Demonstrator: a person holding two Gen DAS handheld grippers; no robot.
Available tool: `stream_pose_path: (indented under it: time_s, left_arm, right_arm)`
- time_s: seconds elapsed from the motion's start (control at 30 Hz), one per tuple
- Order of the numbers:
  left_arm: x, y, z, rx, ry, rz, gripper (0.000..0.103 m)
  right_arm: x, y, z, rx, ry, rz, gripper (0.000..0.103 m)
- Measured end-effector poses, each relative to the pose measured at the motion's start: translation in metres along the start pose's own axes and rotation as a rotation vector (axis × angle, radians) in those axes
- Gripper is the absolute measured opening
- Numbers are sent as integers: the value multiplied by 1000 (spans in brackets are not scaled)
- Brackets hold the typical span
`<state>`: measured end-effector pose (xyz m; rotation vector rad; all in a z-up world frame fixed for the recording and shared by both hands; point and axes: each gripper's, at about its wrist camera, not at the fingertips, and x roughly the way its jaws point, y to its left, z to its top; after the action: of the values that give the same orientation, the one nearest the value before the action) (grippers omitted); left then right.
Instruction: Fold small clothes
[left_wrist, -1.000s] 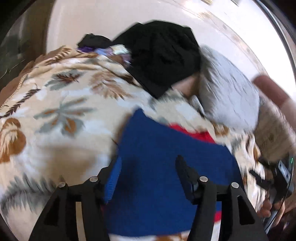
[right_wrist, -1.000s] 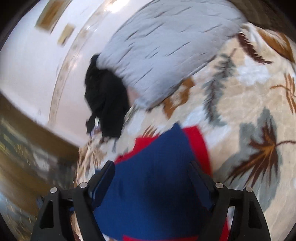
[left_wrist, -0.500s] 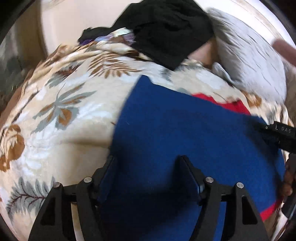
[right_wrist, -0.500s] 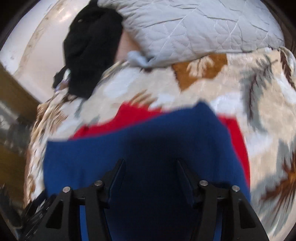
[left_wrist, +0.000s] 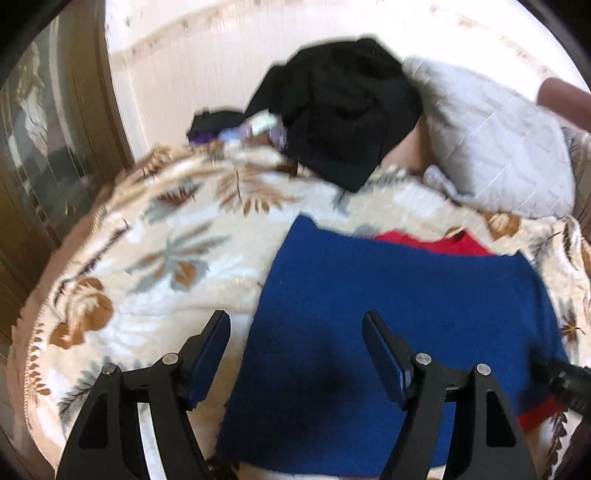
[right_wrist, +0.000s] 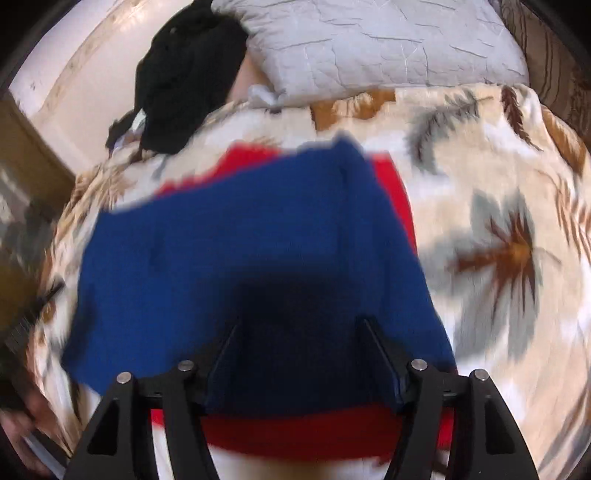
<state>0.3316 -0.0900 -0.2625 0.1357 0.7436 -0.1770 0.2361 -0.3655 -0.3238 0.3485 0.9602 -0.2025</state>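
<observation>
A blue garment (left_wrist: 388, 314) with red edges (left_wrist: 436, 243) lies flat on the leaf-patterned blanket (left_wrist: 155, 258); it also shows in the right wrist view (right_wrist: 258, 251) with a red band (right_wrist: 303, 432) along its near edge. My left gripper (left_wrist: 297, 328) is open and empty, its jaws wide apart over the garment's left edge. My right gripper (right_wrist: 299, 332) is open and empty, low over the garment's near right part. The right gripper's tip also shows at the right edge of the left wrist view (left_wrist: 569, 380).
A black clothes pile (left_wrist: 340, 110) and a grey quilted pillow (left_wrist: 491, 144) lie at the head of the bed, also in the right wrist view, clothes (right_wrist: 184, 74), pillow (right_wrist: 376, 44). A white wall (left_wrist: 184, 66) and wooden door frame (left_wrist: 88, 92) stand behind on the left.
Both grippers have drawn back from the blue garment, which now lies spread flat. More of the blanket shows around it. Both grippers stay open.
</observation>
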Motion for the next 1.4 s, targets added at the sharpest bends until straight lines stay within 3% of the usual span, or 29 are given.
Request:
stream_pose_path:
  time_s: [0.1,0.23,0.33,0.43,0.63,0.83,0.93,1.07,1.4]
  left_arm:
    - [-35,-3,-12,26,-73,26,88]
    - [-67,-9,-28,69,-129,43,89]
    - [-80,-5,-41,25,-139,21,89]
    - [-82,-1,-47,-36,-64,-3,89]
    - [-90,-17,-85,-3,-79,22,89]
    - [-95,-32,-84,49,-112,17,89]
    - [-96,-29,-81,20,-115,-20,89]
    - [-99,-32,-80,59,-149,2,89]
    - [-87,-36,-69,72,-151,12,89]
  right_arm:
    - [-18,2,-17,-23,22,11,69]
    - [-32,-3,-36,-7,23,31,69]
    - [-43,-5,-45,12,-2,59,69]
    - [-64,-6,-61,24,-76,93,69]
    - [-105,-6,-101,13,-235,110,69]
    - [-118,13,-86,-32,-323,123,70]
    - [-103,17,-79,13,-282,155,70]
    - [-90,31,-75,-22,-254,159,70]
    - [-71,45,-39,-55,-259,178,70]
